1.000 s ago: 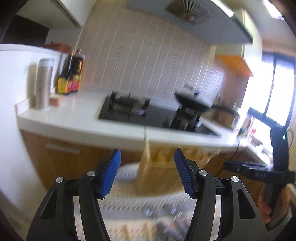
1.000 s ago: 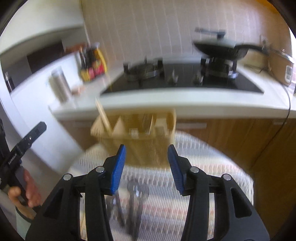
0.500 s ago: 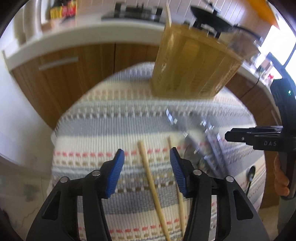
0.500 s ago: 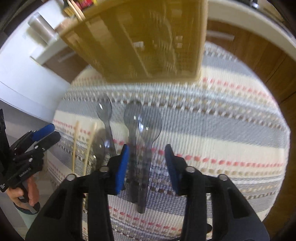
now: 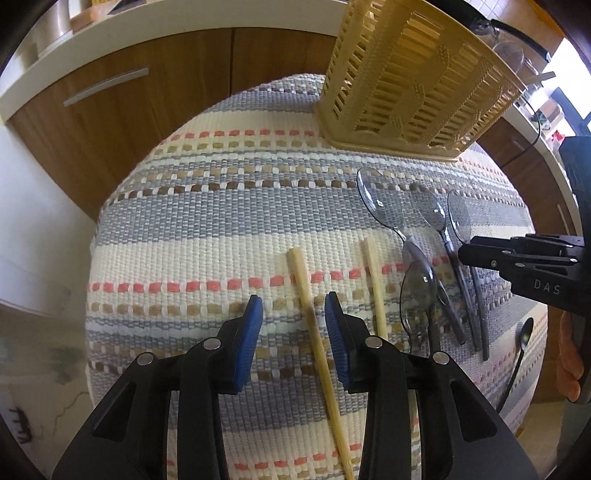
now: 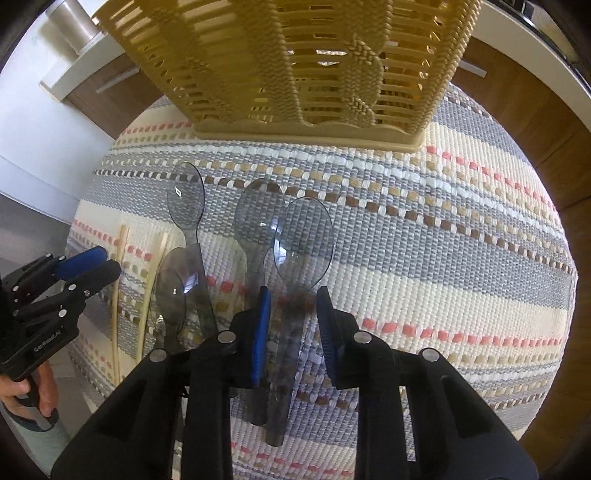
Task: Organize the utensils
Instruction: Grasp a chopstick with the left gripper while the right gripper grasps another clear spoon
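Observation:
A tan slatted utensil basket [image 5: 413,77] stands at the far side of a striped woven mat [image 5: 207,229]; it also fills the top of the right wrist view [image 6: 295,62]. Two wooden chopsticks lie on the mat. My left gripper [image 5: 294,317] is open, its jaws on either side of the left chopstick [image 5: 314,325]. Several clear grey plastic spoons [image 5: 421,291] lie to the right. My right gripper [image 6: 291,314] is open, straddling the handle of the rightmost spoon [image 6: 301,243]. Both hover low over the mat.
The mat covers a small raised surface in front of wooden kitchen cabinets [image 5: 122,88] and a white counter [image 5: 147,26]. A second chopstick [image 5: 375,284] lies beside the first. A small dark spoon [image 5: 517,354] lies at the mat's right edge.
Both grippers have tilted down from the kitchen counter view and dropped close to the mat. The left now straddles a chopstick, the right a spoon handle.

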`<state>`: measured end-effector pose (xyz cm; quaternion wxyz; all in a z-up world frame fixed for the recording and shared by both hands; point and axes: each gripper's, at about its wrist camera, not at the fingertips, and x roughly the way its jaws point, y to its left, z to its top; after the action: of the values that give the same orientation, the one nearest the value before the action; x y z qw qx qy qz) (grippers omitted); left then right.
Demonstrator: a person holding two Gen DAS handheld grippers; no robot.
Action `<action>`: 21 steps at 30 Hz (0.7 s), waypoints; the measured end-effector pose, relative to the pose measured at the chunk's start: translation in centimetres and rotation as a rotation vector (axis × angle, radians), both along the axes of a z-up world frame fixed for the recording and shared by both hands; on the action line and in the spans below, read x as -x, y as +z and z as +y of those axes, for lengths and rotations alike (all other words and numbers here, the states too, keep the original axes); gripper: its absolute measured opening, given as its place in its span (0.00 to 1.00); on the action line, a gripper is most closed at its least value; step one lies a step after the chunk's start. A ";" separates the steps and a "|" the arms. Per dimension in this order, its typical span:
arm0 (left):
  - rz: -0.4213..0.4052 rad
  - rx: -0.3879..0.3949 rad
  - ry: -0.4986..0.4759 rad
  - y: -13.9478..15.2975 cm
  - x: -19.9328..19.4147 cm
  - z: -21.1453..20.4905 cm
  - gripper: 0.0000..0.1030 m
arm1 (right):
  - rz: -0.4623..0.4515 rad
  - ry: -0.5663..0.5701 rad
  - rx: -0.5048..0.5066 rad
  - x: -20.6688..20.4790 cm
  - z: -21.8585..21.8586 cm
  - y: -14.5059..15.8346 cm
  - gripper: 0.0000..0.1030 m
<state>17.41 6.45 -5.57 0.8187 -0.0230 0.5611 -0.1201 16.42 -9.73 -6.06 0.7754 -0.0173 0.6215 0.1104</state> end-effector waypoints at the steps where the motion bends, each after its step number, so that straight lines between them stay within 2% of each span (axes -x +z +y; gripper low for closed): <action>1: 0.000 -0.010 -0.003 0.0 0.0 -0.2 0.32 | -0.003 0.005 0.011 0.0 0.4 -0.1 0.22; 6: -0.010 -0.101 -0.032 0.0 0.2 -1.8 0.32 | -0.021 0.028 0.068 -0.2 1.0 -0.5 0.18; 10: -0.024 -0.190 -0.060 -0.1 0.6 -3.4 0.28 | -0.034 0.045 0.107 0.2 1.8 -0.6 0.13; 11: -0.026 -0.204 -0.067 -0.1 0.6 -3.7 0.23 | -0.037 0.048 0.113 0.3 2.1 -0.7 0.13; 17: -0.018 -0.243 -0.103 -0.1 0.9 -5.6 0.07 | -0.039 0.058 0.095 0.7 2.1 -0.4 0.10; 19: -0.030 -0.245 -0.097 0.0 1.0 -5.8 0.04 | -0.024 0.056 0.036 0.7 1.2 -0.4 0.10; 21: -0.040 -0.245 -0.089 0.0 1.1 -5.9 0.04 | -0.026 0.055 0.026 0.7 0.7 -0.2 0.10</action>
<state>16.28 0.55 -5.58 0.8203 0.1043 0.5555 -0.0873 15.77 -9.01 -6.31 0.7799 -0.0461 0.6119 0.1232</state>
